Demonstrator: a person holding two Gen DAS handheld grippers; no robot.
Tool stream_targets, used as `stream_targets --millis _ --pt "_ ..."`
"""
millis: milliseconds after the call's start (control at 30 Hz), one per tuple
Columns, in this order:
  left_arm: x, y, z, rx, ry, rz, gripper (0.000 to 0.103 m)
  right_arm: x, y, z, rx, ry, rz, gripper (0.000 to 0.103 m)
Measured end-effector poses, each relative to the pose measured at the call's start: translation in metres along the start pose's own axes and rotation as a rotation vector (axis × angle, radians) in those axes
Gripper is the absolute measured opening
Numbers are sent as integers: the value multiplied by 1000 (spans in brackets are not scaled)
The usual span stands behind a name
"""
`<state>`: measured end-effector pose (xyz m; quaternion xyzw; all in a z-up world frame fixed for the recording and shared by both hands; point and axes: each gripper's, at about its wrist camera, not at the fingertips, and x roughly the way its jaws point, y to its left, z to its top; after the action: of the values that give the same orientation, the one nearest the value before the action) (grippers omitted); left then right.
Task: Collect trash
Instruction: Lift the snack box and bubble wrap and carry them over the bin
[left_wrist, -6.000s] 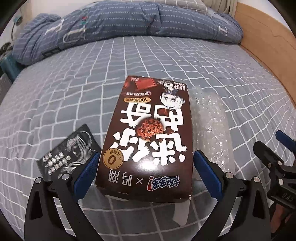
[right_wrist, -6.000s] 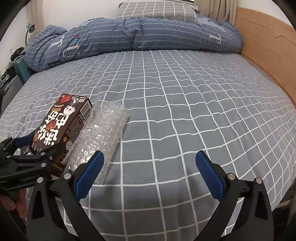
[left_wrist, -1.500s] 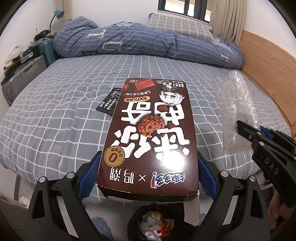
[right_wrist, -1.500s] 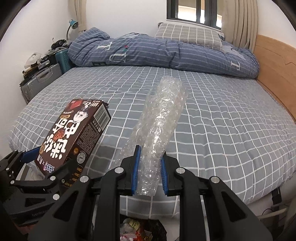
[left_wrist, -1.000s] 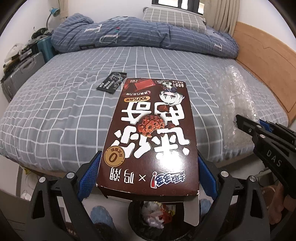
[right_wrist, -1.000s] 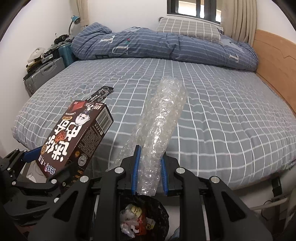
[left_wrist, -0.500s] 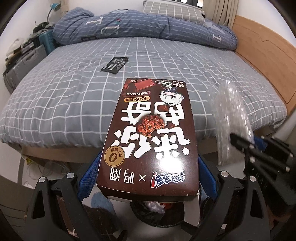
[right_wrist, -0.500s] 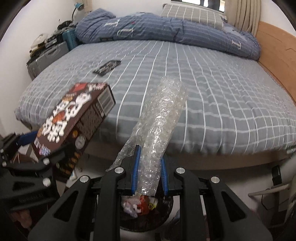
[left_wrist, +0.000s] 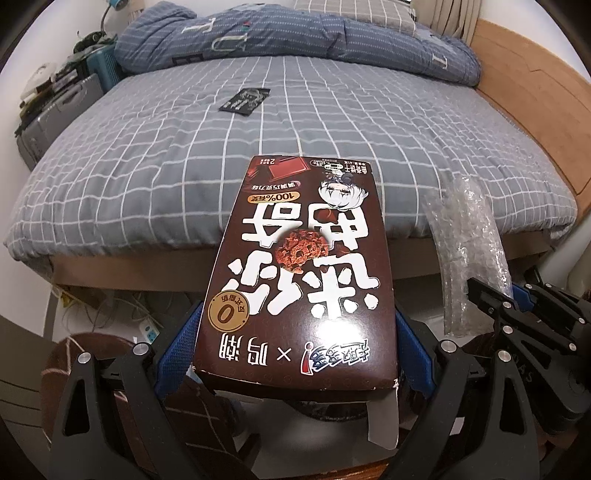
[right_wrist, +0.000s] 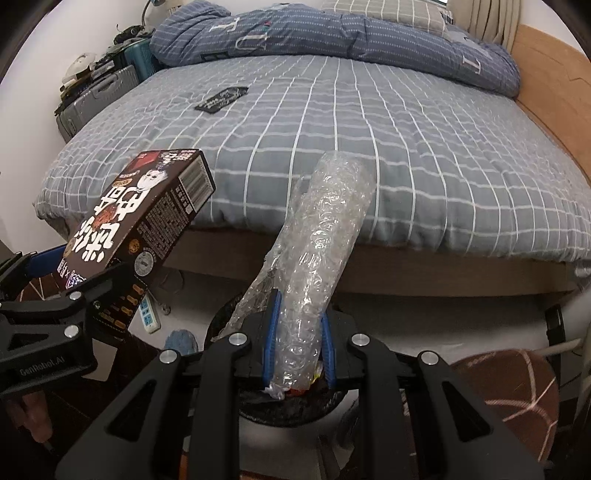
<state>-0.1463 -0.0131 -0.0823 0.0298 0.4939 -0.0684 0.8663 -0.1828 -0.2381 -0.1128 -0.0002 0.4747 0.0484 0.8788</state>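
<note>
Jaws of the left gripper are clamped on the brown snack box, one blue pad pressed against each long side near its lower end. The box lies flat between them, printed face up, and reaches forward from the jaws toward the bed. Its near end hangs over the black trash bin, whose dark rim shows just beneath the box's front edge.

Jaws of the right gripper are clenched on the roll of bubble wrap, pinching its lower end tightly between the blue pads. The roll rises from the jaws and leans up toward the bed edge, its crumpled tail poking out below the pads. That tail hangs right above the trash bin, where bits of coloured rubbish show inside.

Seen from the right wrist, the snack box sits left of the bin, tilted, held in the left gripper, with part of a hand beneath it. Seen from the left wrist, the bubble wrap stands to the right of the box, with the right gripper at its base.

A black card lies on the bed's checked cover, well away from the bin. A white power strip lies on the floor just left of the bin, below the bed frame.
</note>
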Motion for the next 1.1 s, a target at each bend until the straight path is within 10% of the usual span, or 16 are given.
stream_targets --millis 1100 --pt "96 26 -61 -18 219 -3 90 92 19 -54 -27 263 32 19"
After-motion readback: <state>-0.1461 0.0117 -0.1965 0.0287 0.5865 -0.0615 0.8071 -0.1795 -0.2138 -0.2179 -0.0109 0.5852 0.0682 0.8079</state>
